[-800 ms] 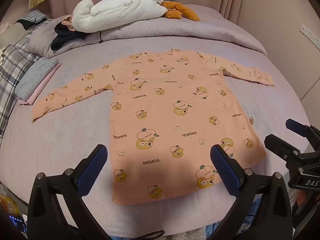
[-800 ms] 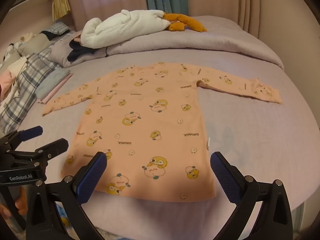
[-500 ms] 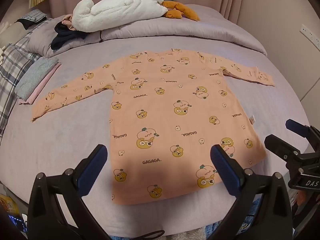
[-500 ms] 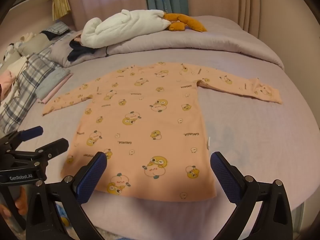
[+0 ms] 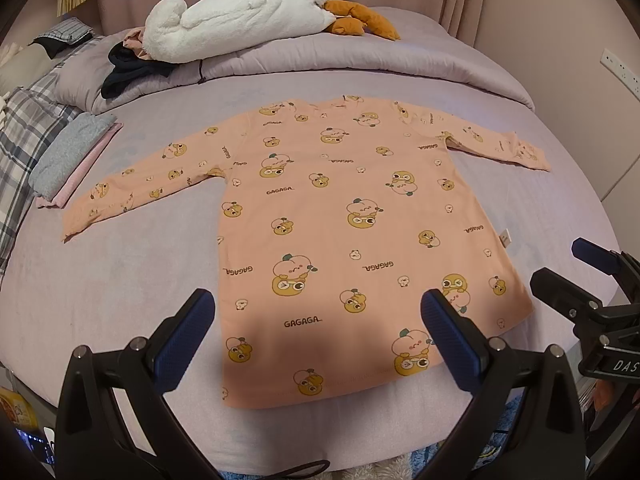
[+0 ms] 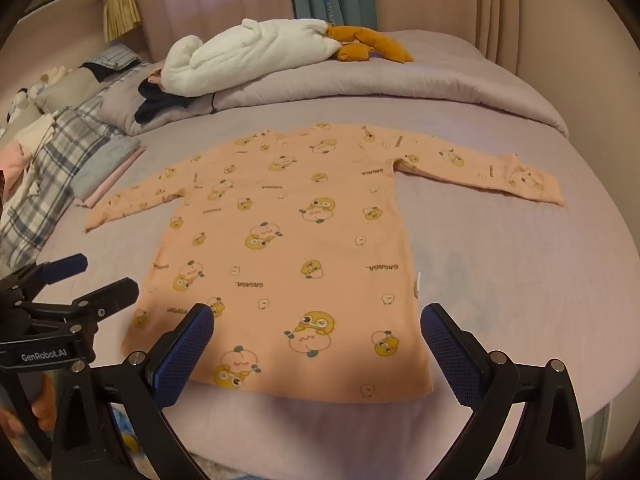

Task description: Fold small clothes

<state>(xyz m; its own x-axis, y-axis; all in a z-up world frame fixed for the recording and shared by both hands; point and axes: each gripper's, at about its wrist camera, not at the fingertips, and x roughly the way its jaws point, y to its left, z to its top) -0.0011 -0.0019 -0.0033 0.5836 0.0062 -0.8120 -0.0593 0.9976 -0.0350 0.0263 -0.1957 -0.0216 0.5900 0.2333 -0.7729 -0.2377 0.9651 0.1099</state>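
— Both tools first: how do the jaws stand?

— Left gripper, black with blue ribbed pads, hangs above the near hem with its jaws spread wide and nothing between them. Right gripper is the same build, jaws equally wide, also holding nothing. Each shows in the other's view: the right one at the right edge of the left camera, the left one at the left edge of the right camera.

— And the garment?

— A peach-pink long-sleeved child's top printed with yellow cartoon figures and the word GAGAGA lies flat on the lilac bed sheet, hem toward the grippers, neckline away, both sleeves stretched out sideways. Neither gripper touches it.

— What else is on the bed?

— Beyond the neckline a rolled lilac duvet runs across, with a white fluffy plush toy with orange feet on top and a dark navy garment beside it. Near the left sleeve sits a folded grey cloth on a pink one, just beside a grey plaid fabric.
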